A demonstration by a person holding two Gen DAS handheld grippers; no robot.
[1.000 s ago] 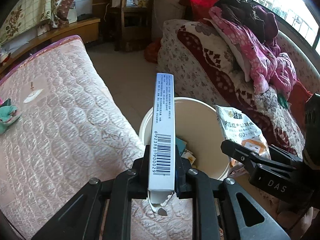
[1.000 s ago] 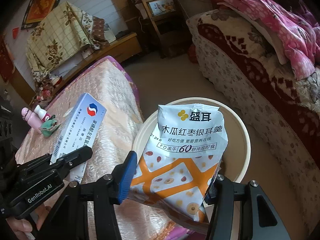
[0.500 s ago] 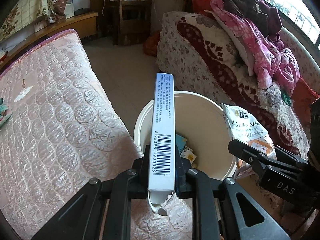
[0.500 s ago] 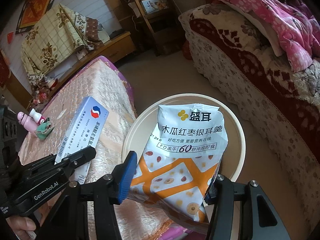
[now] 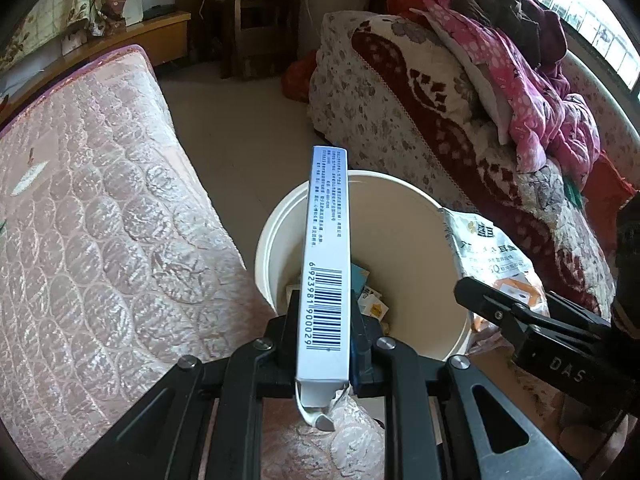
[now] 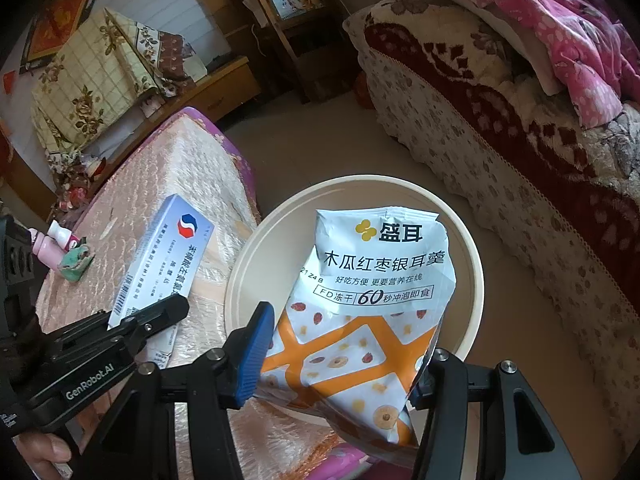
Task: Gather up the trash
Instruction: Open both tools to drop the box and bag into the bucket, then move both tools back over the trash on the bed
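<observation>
Left tongs pinch barcoded box; right tongs clasp "60"-marked pouch.

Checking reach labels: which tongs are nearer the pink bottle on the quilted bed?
Left. The left tongs, shut on the blue box, sit beside the pink bottle over the bed; the right tongs, holding the snack pouch, hang over the bucket farther off.

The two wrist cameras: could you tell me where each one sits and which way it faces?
Left wrist: on the left gripper, angled down at the bucket; its fingers clamp the blue box; right gripper intrudes.
Right wrist: on the right gripper, facing down over the bucket; its fingers hold the snack bag; a thumb shows.
Shared: bucket, box, bag, quilted table, sofa.
</observation>
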